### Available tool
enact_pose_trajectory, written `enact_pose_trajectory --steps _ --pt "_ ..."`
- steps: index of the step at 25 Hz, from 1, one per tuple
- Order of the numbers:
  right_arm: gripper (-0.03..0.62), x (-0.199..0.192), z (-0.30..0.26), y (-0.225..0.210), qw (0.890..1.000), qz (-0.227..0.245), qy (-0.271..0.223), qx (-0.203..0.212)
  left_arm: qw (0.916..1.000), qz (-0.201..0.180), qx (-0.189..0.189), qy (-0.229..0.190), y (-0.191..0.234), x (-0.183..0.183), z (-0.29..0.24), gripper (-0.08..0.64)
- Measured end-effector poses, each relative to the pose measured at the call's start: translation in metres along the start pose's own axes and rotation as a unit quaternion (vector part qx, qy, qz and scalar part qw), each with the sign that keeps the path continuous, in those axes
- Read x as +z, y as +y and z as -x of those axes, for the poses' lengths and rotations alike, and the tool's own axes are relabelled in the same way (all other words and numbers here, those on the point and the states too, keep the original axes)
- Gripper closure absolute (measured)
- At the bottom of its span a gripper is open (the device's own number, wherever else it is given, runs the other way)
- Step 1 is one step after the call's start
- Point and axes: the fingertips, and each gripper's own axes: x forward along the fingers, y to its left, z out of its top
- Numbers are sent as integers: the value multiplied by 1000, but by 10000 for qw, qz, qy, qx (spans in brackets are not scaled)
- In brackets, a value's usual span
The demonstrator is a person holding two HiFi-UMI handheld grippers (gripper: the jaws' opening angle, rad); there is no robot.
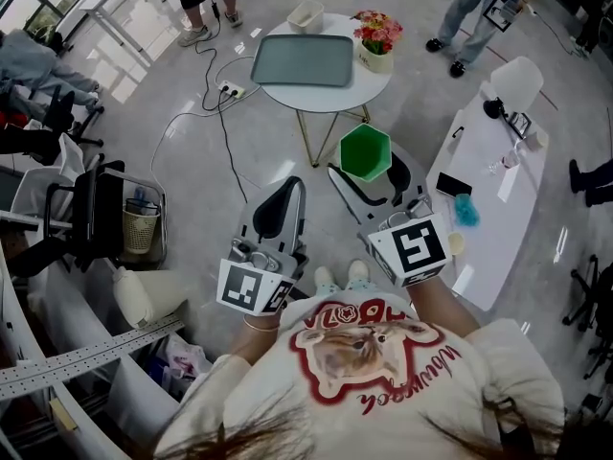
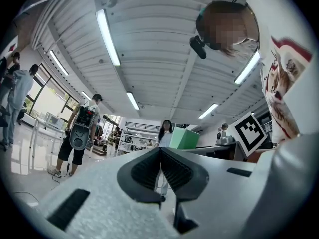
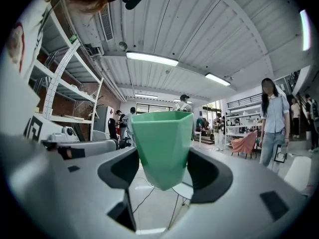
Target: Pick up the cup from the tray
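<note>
While the right gripper [image 1: 369,178] clamps the green cup [image 1: 365,151] well apart from the tray [image 1: 303,60], the left gripper [image 1: 290,188] has its jaws pressed together.

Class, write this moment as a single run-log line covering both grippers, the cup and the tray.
left gripper: shut, empty | right gripper: shut on green cup, upright, off tray | tray: bare, on round table

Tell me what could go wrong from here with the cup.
The cup is pinched only at its slanted sides by the right gripper, so it may slip or tilt. It hangs over the floor, away from the tray and table; a drop would likely land there.
</note>
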Motion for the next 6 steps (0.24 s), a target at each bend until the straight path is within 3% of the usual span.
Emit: enact_pose_trajectory --steps 6 --pt "291 -5 8 6 10000 -23 13 18 10000 35 35 8 -6 -5 9 545"
